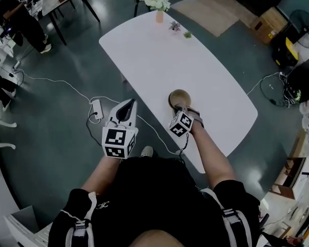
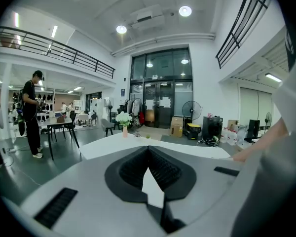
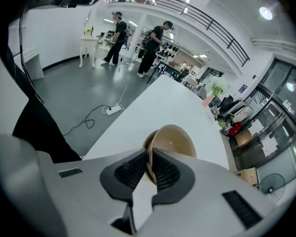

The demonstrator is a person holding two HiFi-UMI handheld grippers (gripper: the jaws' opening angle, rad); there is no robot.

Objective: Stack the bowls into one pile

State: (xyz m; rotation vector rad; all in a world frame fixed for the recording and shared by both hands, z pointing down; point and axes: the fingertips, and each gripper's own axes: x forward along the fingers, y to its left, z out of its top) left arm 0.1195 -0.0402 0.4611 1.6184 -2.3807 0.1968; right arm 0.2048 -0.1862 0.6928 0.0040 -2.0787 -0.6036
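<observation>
the right gripper (image 1: 180, 109) points steeply down over the near part of the white oval surface (image 1: 216, 71). its jaws are drawn narrow onto the near rim of a tan, smooth, rounded bowl (image 1: 178, 97). in the right gripper view the right gripper (image 3: 150, 156) has one ribbed black pad outside the wall of that tan bowl (image 3: 176, 139) and the other inside it, both close against the rim, and the bowl is tilted up towards the camera. the rim of a second tan bowl (image 3: 146, 143) peeks out just behind and below it, on the surface; the two sit nested or nearly so, and whether they touch cannot be told.

the left gripper (image 1: 129, 103) hangs off the surface's near-left edge, above the dark grey floor (image 1: 67, 138), well apart from the bowls. in the left gripper view the left gripper (image 2: 148, 150) has its jaws brought together at the tips, with nothing between them.

at the far end of the surface stand a pink vase of white flowers (image 1: 158, 5) and two small potted plants (image 1: 174, 26). a white power strip (image 1: 97, 108) lies on the floor.
</observation>
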